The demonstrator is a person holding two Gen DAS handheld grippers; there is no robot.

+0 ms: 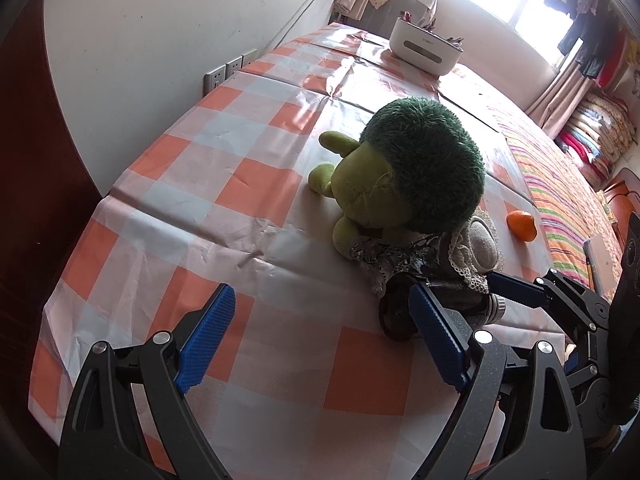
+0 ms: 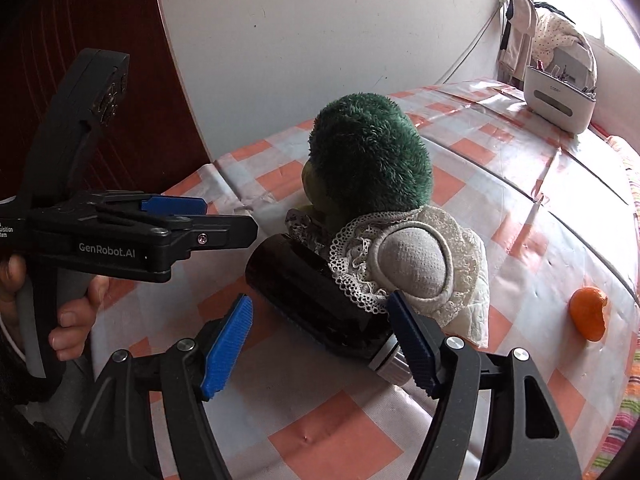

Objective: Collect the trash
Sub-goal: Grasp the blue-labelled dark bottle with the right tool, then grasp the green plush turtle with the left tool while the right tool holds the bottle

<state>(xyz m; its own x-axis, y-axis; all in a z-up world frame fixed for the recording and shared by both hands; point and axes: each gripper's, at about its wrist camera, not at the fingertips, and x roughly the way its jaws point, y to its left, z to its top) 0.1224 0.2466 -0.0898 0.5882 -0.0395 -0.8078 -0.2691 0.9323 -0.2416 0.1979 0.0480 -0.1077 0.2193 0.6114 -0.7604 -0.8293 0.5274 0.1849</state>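
Risk: right gripper (image 2: 320, 344), jaws wide w/ dark bottle (image 2: 316, 300) between, could snag plush turtle (image 2: 384, 216); left gripper (image 1: 320, 344) wide, empty.

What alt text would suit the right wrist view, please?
The open right gripper reaches around a dark bottle lying against a green plush toy on a checked tablecloth. The left gripper is beside it, and an orange lies to the right.
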